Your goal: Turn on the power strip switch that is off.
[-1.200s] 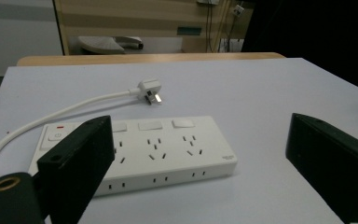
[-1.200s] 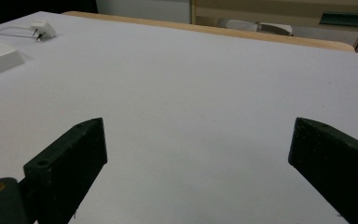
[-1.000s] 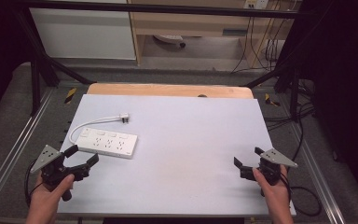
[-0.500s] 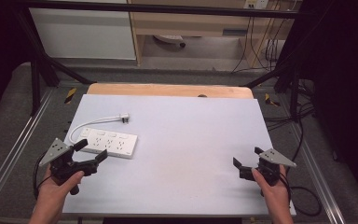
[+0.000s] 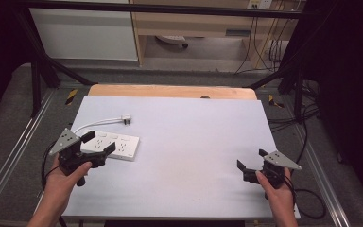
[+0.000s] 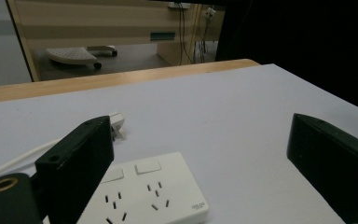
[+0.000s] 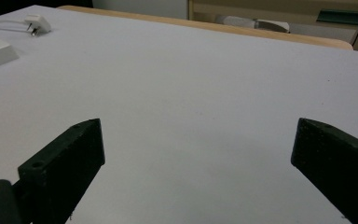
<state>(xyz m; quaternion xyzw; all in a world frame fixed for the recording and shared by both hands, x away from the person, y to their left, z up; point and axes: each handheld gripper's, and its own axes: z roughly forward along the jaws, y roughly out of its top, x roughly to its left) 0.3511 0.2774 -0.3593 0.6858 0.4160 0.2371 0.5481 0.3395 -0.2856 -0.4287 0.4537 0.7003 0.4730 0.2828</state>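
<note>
Facing flat white plastic power strip [image 5: 109,145]

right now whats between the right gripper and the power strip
Nothing: in the high view, bare white table top runs from the right gripper to the power strip.

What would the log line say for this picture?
left gripper: open, at power strip | right gripper: open, apart over bare table | plug: lying loose
</note>
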